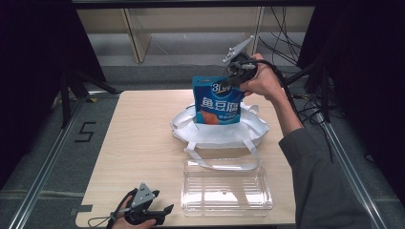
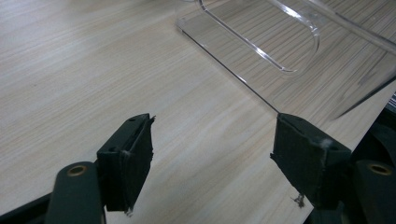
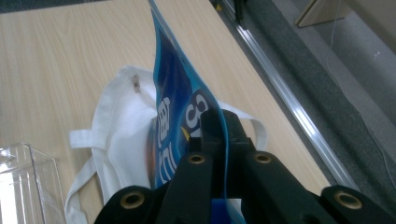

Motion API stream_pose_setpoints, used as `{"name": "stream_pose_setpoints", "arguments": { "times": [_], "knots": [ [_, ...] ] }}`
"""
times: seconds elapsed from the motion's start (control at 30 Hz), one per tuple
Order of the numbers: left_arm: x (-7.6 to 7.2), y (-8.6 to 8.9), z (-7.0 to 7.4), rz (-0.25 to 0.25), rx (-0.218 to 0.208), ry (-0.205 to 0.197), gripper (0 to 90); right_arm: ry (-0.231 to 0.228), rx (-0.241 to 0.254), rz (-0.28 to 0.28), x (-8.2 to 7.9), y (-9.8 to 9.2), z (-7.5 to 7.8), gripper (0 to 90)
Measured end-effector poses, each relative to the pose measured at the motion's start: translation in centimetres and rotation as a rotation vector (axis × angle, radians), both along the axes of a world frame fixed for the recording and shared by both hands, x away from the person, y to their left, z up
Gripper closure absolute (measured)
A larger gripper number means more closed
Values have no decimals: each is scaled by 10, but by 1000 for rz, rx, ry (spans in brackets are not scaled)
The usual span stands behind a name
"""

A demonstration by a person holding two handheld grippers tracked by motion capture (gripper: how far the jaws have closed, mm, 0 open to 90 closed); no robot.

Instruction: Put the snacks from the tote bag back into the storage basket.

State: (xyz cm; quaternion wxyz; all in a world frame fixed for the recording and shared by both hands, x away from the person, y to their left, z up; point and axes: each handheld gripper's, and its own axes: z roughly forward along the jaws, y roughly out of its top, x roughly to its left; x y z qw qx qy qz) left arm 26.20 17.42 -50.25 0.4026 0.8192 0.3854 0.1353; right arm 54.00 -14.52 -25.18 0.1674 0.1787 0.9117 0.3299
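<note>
Pinching the blue fish-tofu pouch [image 1: 217,101] by its top seal in the clenched right gripper [image 1: 232,78], above the white tote bag [image 1: 217,131] — light, floppy, slick film, best held at that stiff seam; left gripper [image 2: 212,154] released over the surface [image 1: 138,143].

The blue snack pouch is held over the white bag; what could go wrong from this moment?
1. The right gripper pinches only the top edge of the blue snack pouch, so it may slip or swing.
2. Its lower end sits in the white bag; it could snag the soft cloth and drag it.
3. The left gripper stands open beside the clear tray and might bump it.
</note>
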Motion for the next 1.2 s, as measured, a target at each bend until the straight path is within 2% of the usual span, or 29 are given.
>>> {"name": "stream_pose_setpoints", "arguments": {
  "times": [0.03,0.13,0.17,0.27,0.3,0.33,0.4,0.47,0.53,0.57,0.6,0.7,0.77,0.8,0.83,0.87,0.93,0.97,1.0,1.07,1.1,1.13,1.17,1.2],
  "knots": [
    [0,0,0,0,1,-2,280,7,9,-14,-3,0,5,900],
    [0,0,0,-3,-7,9,280,-11,8,-23,-7,0,17,900],
    [0,-1,1,-9,-13,9,280,-22,4,-22,-10,-1,24,900],
    [0,-1,0,-7,-18,9,280,-47,7,2,-10,-3,31,900],
    [0,-2,-1,14,-32,16,280,-49,2,-4,-13,-2,35,900],
    [0,-1,-1,12,-22,15,280,-62,-1,-2,-14,-2,38,900],
    [0,-1,-1,2,-26,10,280,-61,-6,-8,-17,-3,44,900],
    [0,-1,0,0,-29,14,280,-90,-5,2,-24,-3,55,900],
    [0,-2,-1,-7,-47,20,280,-88,-2,3,-27,-4,59,900],
    [0,0,0,-11,-14,14,280,-94,-1,8,-32,-4,64,900],
    [0,-1,0,6,-6,2,280,-94,-1,8,-32,-4,64,900],
    [1,0,0,-7,-7,9,279,-97,-3,22,-44,-7,74,900],
    [1,0,-1,-12,-9,16,278,-106,-6,23,-47,-7,76,900],
    [1,0,-1,-4,-11,18,278,-94,-7,32,-50,-8,78,900],
    [1,1,0,-4,1,16,278,-98,-10,45,-53,-8,78,900],
    [0,0,-1,6,-10,19,278,-100,-12,52,-56,-8,78,900],
    [-1,-2,-1,25,-62,35,275,-95,-17,52,-64,-9,79,900],
    [-1,-2,-1,25,-57,32,271,-100,-17,64,-71,-10,79,900],
    [0,0,0,8,-25,26,268,-91,-11,74,-74,-12,79,900],
    [0,0,0,10,-29,17,263,-91,-10,77,-77,-12,79,900],
    [-1,-1,-1,25,-41,30,257,-94,-12,78,-80,-13,79,900],
    [-1,-1,-2,23,-46,25,252,-88,-14,87,-82,-14,79,900],
    [0,-1,-2,19,-41,23,243,-82,-14,76,-89,-15,77,900],
    [-1,-2,-1,21,-35,28,243,-82,-14,76,-89,-15,77,900]
  ]
}}
